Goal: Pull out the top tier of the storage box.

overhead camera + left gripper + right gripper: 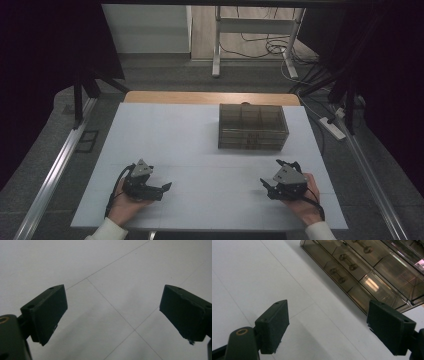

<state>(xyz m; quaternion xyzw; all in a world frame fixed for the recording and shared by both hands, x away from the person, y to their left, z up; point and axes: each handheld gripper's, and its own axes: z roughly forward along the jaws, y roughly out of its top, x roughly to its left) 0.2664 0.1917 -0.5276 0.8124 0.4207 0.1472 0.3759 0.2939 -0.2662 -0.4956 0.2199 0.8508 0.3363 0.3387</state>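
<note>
A smoky see-through drawer box (pixel 252 127) stands on the white table (pixel 200 150), right of centre toward the far side. In the right gripper view the drawer box (pixel 362 267) lies at the upper right, its small knob handles showing through the front. My left gripper (pixel 164 188) rests low at the near left, held by a hand and pointing right. Its jaws (pixel 112 315) are wide apart over bare table seams. My right gripper (pixel 265 185) sits at the near right, pointing left, in front of the box. It (pixel 329 327) is open with nothing between the jaws.
A wooden strip (pixel 210 97) runs along the table's far edge. Metal rails (pixel 55 170) flank both sides of the table. Beyond it are a desk frame (pixel 217 45), loose cables on the floor and a power strip (pixel 332 127) at the right.
</note>
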